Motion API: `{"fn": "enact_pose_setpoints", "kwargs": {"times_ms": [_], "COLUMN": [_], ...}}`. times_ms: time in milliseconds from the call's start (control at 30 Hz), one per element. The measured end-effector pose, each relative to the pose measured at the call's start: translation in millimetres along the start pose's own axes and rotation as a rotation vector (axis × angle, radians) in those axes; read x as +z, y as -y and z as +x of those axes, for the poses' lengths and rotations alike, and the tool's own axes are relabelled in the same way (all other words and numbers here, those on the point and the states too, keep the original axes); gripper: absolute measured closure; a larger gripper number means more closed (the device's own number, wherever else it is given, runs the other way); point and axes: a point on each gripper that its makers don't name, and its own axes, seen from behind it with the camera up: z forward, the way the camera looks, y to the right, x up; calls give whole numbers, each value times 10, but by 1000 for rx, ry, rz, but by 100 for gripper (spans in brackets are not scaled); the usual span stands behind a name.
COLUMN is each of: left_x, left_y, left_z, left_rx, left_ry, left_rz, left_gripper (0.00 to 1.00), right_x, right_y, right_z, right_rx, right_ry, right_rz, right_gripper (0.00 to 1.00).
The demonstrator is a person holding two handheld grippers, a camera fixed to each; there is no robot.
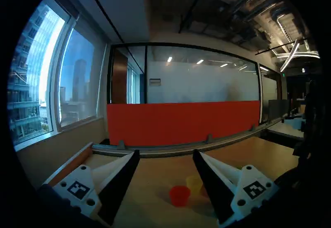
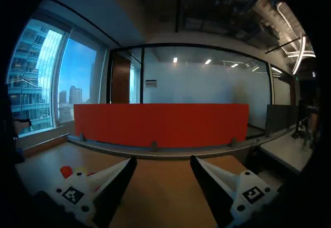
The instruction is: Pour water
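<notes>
Red cup (image 1: 180,195) stands on the counter (image 1: 157,178) ahead of my left gripper (image 1: 165,151), which is wide and empty, with a yellow cup (image 1: 193,183) just behind it. Both look like light, thin plastic, so I'd squeeze gently at mid-wall. My right gripper (image 2: 162,158) is also wide and empty.

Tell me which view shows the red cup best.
The left gripper view: the red cup stands whole on the desk between the open fingers. In the right gripper view it seems a small red shape at the left edge, partly behind a finger.
</notes>
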Motion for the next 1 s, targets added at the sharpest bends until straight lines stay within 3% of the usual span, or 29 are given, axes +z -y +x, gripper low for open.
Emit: {"fn": "enact_pose_setpoints", "kwargs": {"times_ms": [300, 667, 1000], "left_x": [11, 26, 36], "left_y": [-4, -34, -386], "left_z": [146, 139, 155], "left_rx": [-8, 13, 26], "left_ry": [6, 15, 12], "left_rz": [-26, -77, -223], "left_gripper": [5, 5, 5], "right_x": [2, -21, -73], "right_y": [30, 268, 528], "right_z": [166, 285, 325], "right_rx": [-3, 38, 18], "right_ry": [-5, -17, -9], "right_rz": [30, 171, 316], "right_gripper": [0, 0, 0]}}
